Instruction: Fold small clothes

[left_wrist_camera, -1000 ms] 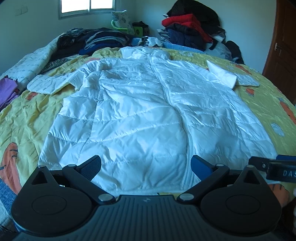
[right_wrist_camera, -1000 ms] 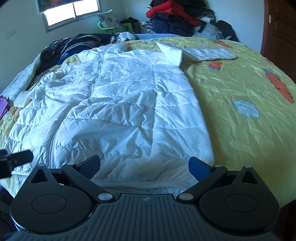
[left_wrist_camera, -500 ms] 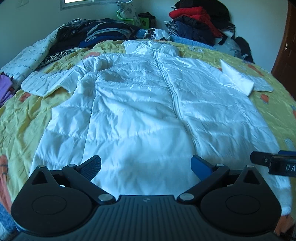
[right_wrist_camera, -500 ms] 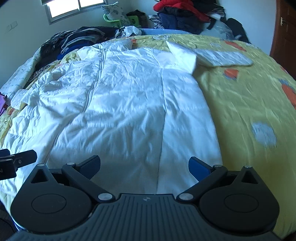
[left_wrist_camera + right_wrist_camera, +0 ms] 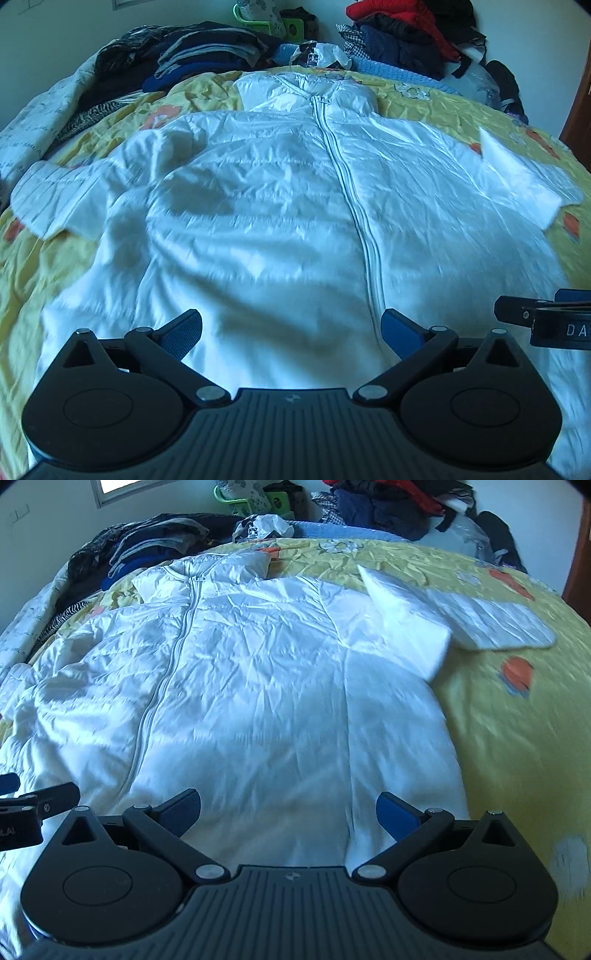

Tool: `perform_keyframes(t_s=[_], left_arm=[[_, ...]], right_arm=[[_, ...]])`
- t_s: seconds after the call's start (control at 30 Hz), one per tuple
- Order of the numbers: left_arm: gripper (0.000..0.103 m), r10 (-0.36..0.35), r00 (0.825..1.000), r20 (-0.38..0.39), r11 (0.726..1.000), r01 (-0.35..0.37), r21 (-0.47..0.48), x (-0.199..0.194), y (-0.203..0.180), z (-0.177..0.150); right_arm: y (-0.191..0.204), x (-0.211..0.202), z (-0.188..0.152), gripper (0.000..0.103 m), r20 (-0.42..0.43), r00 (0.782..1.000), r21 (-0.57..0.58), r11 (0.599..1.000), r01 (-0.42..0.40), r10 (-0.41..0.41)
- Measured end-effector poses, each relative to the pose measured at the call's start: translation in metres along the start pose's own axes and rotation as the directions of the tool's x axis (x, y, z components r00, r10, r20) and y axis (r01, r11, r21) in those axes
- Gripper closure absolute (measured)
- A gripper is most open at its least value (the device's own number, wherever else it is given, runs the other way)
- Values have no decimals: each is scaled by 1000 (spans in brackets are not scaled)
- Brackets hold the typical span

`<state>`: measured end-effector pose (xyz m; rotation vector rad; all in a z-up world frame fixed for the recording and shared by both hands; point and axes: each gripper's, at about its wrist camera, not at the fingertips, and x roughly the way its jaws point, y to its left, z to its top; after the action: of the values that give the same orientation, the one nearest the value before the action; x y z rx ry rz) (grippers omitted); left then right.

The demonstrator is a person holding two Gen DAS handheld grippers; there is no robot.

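Observation:
A white quilted jacket (image 5: 280, 206) lies flat, zipped front up, on a yellow bed cover (image 5: 33, 266). It also shows in the right wrist view (image 5: 258, 686). Its left sleeve (image 5: 55, 199) spreads to the left. Its right sleeve (image 5: 480, 616) spreads to the right with a fold near the shoulder. My left gripper (image 5: 291, 332) is open and empty above the jacket's lower middle, by the zip (image 5: 354, 199). My right gripper (image 5: 288, 810) is open and empty above the jacket's lower right part. The right gripper also shows at the right edge of the left wrist view (image 5: 532, 319).
Piles of dark clothes (image 5: 192, 51) and red and navy clothes (image 5: 402, 33) lie at the far side of the bed. A green object (image 5: 269, 22) stands by the wall. A wooden door (image 5: 583, 542) is at the far right.
Both grippers have moved forward over the jacket, away from its hem and toward its middle. Both have stayed open and empty. The jacket has not moved.

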<state>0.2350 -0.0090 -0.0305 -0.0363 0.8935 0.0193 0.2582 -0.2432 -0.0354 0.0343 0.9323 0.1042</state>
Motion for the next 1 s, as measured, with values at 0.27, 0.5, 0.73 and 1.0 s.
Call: perform_keyframes(t_s=[0.27,0.5,0.73,1.0], left_arm=[[0,9,1000,12,1000,-9,23,47,-11,48],[0,42,997,60,998,-44,43,88,-19,97],[0,61,991,123,998,-61,0,123,-14,141],[0,45,993,109,997,-38,-62,176,3,135]], right_arm=[[-8,49,49,0,-12,1000,-27,999,17,-17],[-11,86,98,0,19,1000,-54,998,12,-11],[-30,137,189,0,72,992,34,994,-103,100],[-38,249,301,8,18,943,233,916,-326,331]])
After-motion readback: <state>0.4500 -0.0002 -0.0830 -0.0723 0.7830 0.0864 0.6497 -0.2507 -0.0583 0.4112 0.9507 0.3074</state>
